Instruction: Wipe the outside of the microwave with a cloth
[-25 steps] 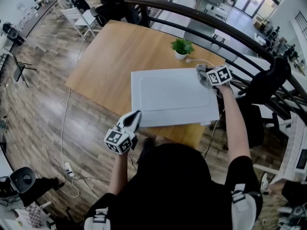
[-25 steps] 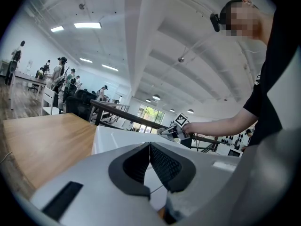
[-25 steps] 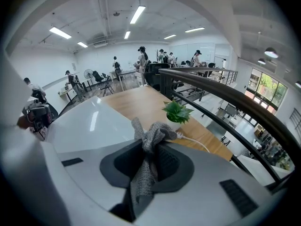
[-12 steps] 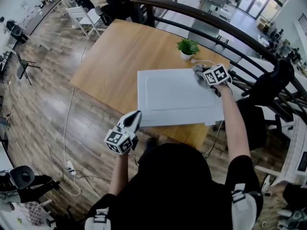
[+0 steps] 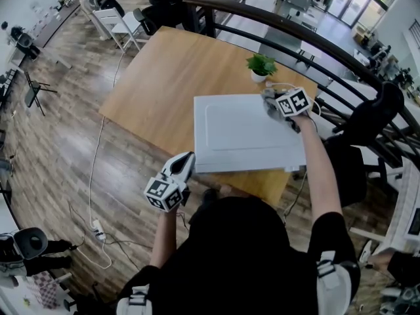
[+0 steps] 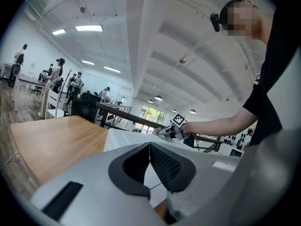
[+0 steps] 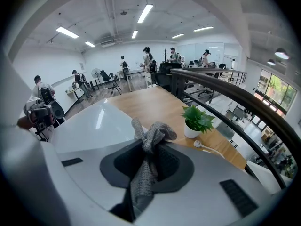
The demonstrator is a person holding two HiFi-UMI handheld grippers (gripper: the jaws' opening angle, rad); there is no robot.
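The white microwave (image 5: 246, 135) stands on the wooden table (image 5: 161, 77), its top facing me in the head view. My right gripper (image 5: 269, 100) is shut on a grey cloth (image 7: 149, 140), which rests on the microwave's far right corner (image 7: 89, 121). The cloth (image 5: 270, 105) bunches out from between the jaws. My left gripper (image 5: 186, 163) hangs off the microwave's near left corner, below its top, jaws shut with nothing between them. In the left gripper view the microwave top (image 6: 127, 138) and the right gripper (image 6: 174, 132) show beyond the shut jaws (image 6: 150, 152).
A small potted plant (image 5: 261, 66) in a white pot stands on the table just behind the microwave, with a white cable and plug (image 7: 207, 147) beside it. A dark railing (image 5: 308, 41) runs behind the table. Chairs (image 5: 115, 25) and wood floor lie to the left.
The right gripper with the cloth has slid a little away from me along the microwave's top right edge to the far corner. The left gripper has stayed put.
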